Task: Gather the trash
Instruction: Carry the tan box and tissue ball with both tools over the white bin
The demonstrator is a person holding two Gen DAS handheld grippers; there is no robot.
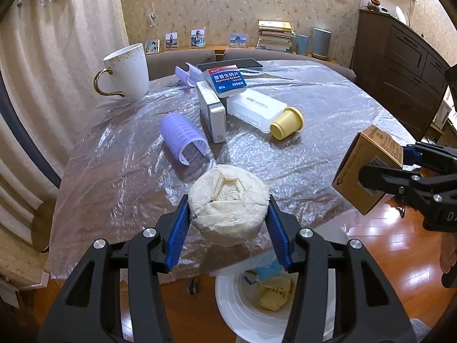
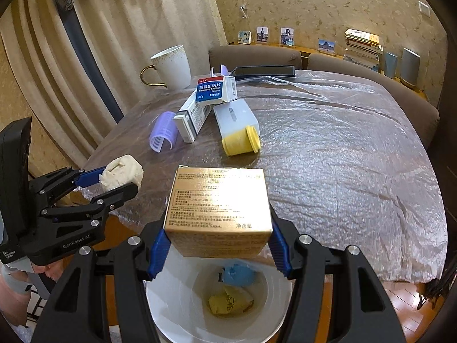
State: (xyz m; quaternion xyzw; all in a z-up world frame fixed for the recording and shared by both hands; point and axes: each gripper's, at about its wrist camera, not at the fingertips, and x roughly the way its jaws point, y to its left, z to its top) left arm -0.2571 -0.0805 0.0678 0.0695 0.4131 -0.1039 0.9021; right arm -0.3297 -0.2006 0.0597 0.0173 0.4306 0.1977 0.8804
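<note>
My left gripper (image 1: 228, 214) is shut on a crumpled white paper wad (image 1: 228, 203), held at the table's near edge above a white trash bin (image 1: 237, 308). The wad also shows in the right wrist view (image 2: 121, 173). My right gripper (image 2: 218, 240) is shut on a gold cardboard box (image 2: 218, 208), held above the same bin (image 2: 177, 300). The box also shows in the left wrist view (image 1: 368, 168). The bin holds crumpled yellow paper (image 2: 230, 300) and blue paper (image 2: 238, 274).
On the plastic-covered table (image 2: 342, 157) lie a purple hair roller (image 1: 184, 137), medicine boxes (image 1: 227, 81), a white case (image 1: 254, 108), a yellow cap (image 1: 287, 123), a white mug (image 1: 125, 71) and a black tablet (image 1: 228, 64). Chairs stand behind the table; wooden floor lies below.
</note>
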